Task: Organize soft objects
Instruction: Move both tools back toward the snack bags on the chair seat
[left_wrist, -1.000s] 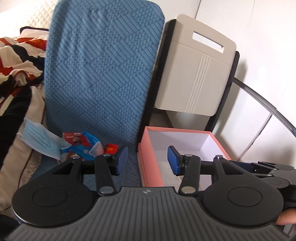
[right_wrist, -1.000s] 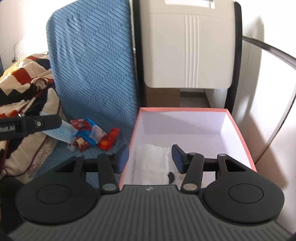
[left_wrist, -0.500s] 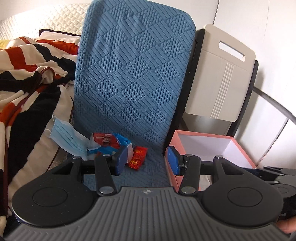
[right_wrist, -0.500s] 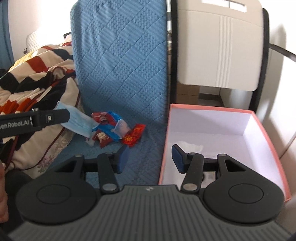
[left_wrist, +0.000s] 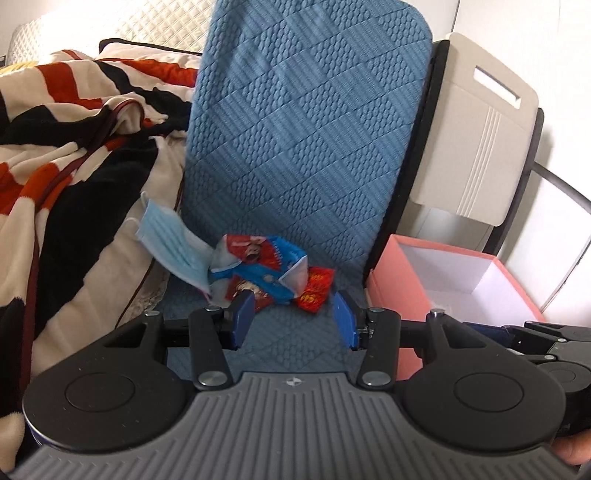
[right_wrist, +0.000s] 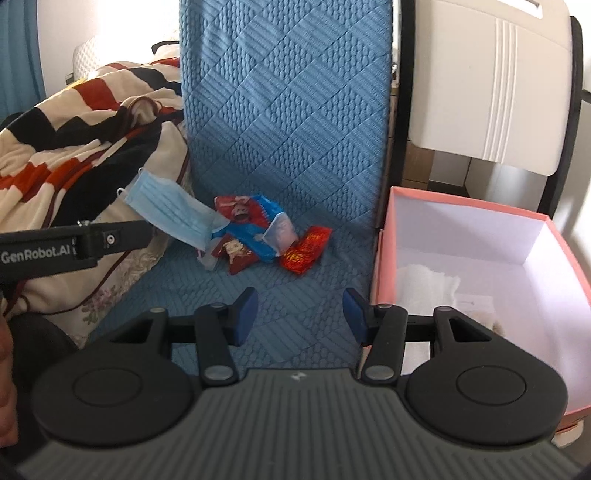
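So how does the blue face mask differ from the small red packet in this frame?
The face mask is pale blue, pleated and larger; the red packet is glossy, printed and smaller. The mask lies at the pile's left edge, partly propped against the striped blanket; the packet lies flat at the right end, nearer the pink box. Both rest on the blue quilted cushion, outside the box, and neither pair of tongs holds them.

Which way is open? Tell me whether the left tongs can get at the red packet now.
Probably yes: the left tongs are open, empty, with the red packet just ahead on the blue cushion, nothing between.
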